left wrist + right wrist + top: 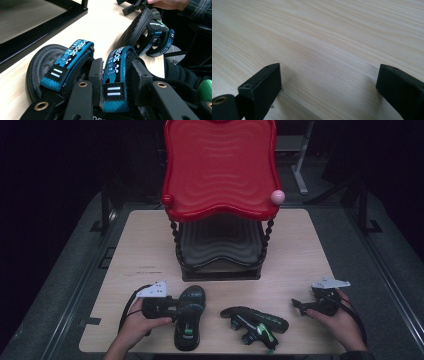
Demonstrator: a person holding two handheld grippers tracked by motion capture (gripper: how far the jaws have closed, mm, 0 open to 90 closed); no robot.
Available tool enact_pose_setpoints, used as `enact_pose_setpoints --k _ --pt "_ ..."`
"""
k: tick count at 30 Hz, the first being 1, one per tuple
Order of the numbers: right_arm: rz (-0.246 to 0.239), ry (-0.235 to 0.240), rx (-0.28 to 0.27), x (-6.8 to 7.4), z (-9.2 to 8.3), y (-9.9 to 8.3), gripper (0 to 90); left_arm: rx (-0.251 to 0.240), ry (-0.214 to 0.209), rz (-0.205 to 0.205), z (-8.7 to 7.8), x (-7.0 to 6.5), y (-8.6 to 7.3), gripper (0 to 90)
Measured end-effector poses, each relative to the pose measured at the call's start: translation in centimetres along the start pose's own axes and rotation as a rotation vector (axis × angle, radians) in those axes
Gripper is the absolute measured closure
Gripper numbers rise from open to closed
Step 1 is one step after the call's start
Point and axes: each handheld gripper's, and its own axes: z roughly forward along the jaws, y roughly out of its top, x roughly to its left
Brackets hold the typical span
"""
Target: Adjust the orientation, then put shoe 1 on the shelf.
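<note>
Sandal (189,317) flat near table's (290,245) front edge, its rear blue strap (115,75) clamped between left gripper (117,72) jaws. Best lifted straight up, grip kept firm against strap slip. Right gripper (328,82) spread wide, empty, over pale wood. Second sandal (255,322) alongside on its side; red-topped rack (220,165) behind; dark room beyond.

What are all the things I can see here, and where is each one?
sandals: 2, black with blue straps; upright sandal at the left claw, tipped sandal on its side mid-front.
rack: 1, red top tray, dark lower shelf, back middle of the table.
pink ball: 1, on the red tray's right front corner.
table: 1, light wood, under everything.
left claw: 1, black, jaws either side of the upright sandal's strap.
right claw: 1, black, jaws wide apart over bare table.
</note>
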Motion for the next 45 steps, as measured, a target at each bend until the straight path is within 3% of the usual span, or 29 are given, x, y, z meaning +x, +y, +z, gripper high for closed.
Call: enact_pose_setpoints --k 15,27,37,45 --pt "-0.003 0.002 0.0 0.0 0.0 0.0 5.5 -0.032 -0.003 0.007 -0.6 0.0 0.2 68.2" --pt "-0.001 -0.001 0.0 0.0 0.1 0.1 5.5 -0.098 -0.039 0.018 -1.2 -0.2 1.2 68.5" --pt "-0.007 0.005 -0.001 0.1 0.0 0.0 5.6 -0.101 -0.055 0.047 -1.4 -1.1 3.0 68.6" --pt "-0.008 0.005 -0.001 0.1 0.0 0.0 5.5 -0.131 -0.064 0.068 -2.2 -1.7 4.8 68.6"
